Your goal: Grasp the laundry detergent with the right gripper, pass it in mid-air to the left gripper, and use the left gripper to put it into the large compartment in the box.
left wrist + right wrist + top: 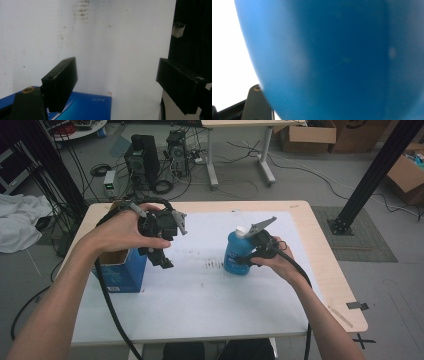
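A blue bottle [232, 251] with a white cap stands upright on the white mat [200, 295] right of centre. My right gripper [246, 256] reaches it from the right, its jaws closed around the bottle's body. In the right gripper view the bottle's blue wall [337, 60] sits right against the camera and hides the jaws. My left gripper [163, 256] hovers above the mat, beside an open blue carton [122, 270] at the left. Its jaws [117, 82] stand wide apart with nothing between them, above the carton's edge [87, 105].
Dark smudges mark the mat [212, 265] between the carton and the bottle. The wooden table's edge [330, 270] runs along the right. Behind the table are computer towers [145, 157], cables and a black post [375, 175]. A white cloth [20, 222] lies far left.
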